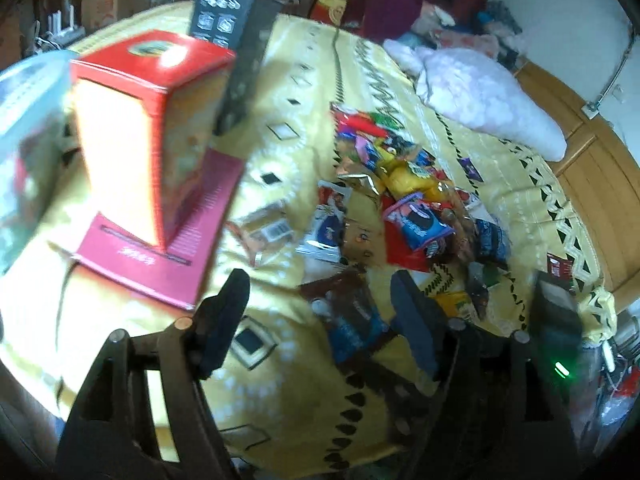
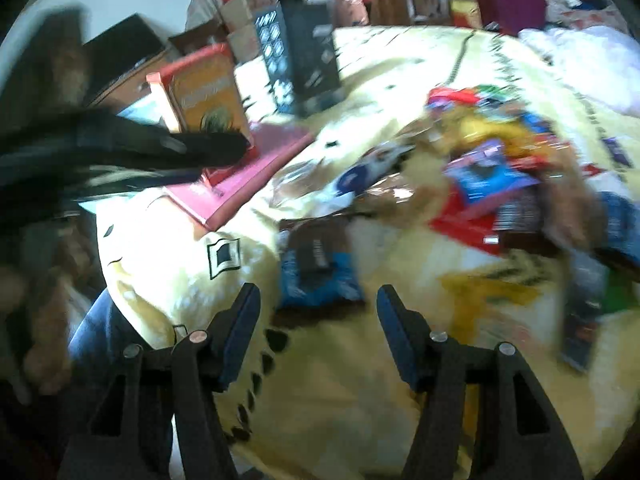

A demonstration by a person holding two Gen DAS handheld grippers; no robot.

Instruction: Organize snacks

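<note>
Right wrist view: a blue-and-brown snack packet (image 2: 318, 270) is framed between the right gripper's (image 2: 318, 308) spread fingers (empty, presumably lined up for picking).

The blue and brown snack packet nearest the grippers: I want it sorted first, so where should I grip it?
The snack packet lies flat on the yellow bedspread, apart from the pile. Probably best from above with the open right gripper, pinching across its narrow width near the blue lower end, which is closest.
</note>
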